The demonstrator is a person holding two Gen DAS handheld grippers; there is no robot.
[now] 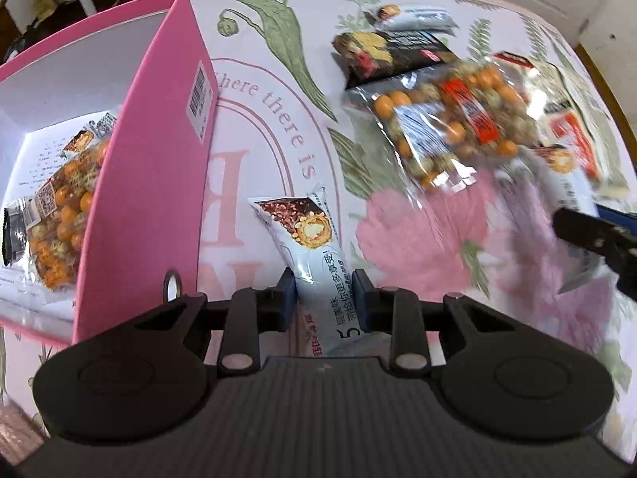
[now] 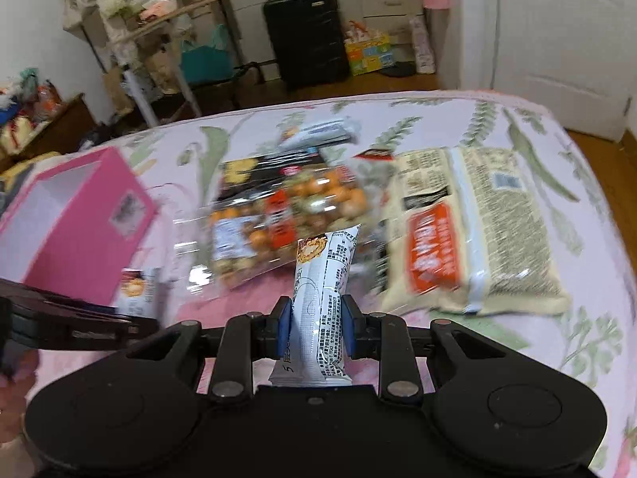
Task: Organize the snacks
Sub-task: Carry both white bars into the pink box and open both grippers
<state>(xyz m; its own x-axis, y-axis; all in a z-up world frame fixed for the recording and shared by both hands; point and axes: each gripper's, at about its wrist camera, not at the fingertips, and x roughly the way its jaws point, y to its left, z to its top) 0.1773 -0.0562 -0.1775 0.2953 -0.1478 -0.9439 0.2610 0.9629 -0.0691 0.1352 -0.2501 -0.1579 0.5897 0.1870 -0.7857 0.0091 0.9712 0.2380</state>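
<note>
My left gripper [image 1: 324,298] is shut on a white chocolate-bar wrapper [image 1: 306,247], just right of the open pink box [image 1: 151,183]. The box holds a bag of orange and green coated nuts [image 1: 59,207]. My right gripper [image 2: 314,322] is shut on a second white bar wrapper [image 2: 322,298], held above the table. A clear bag of coated nuts [image 2: 278,219] lies ahead, also seen in the left wrist view [image 1: 454,119]. A large beige snack bag [image 2: 477,231] lies to the right. The left gripper shows at the lower left of the right wrist view [image 2: 79,318].
A dark snack bar [image 1: 390,53] and a white bar [image 1: 418,16] lie at the far side of the floral tablecloth [image 1: 278,91]. A black suitcase [image 2: 306,36], a rack and a white door stand beyond the table. The pink box also shows at left [image 2: 79,231].
</note>
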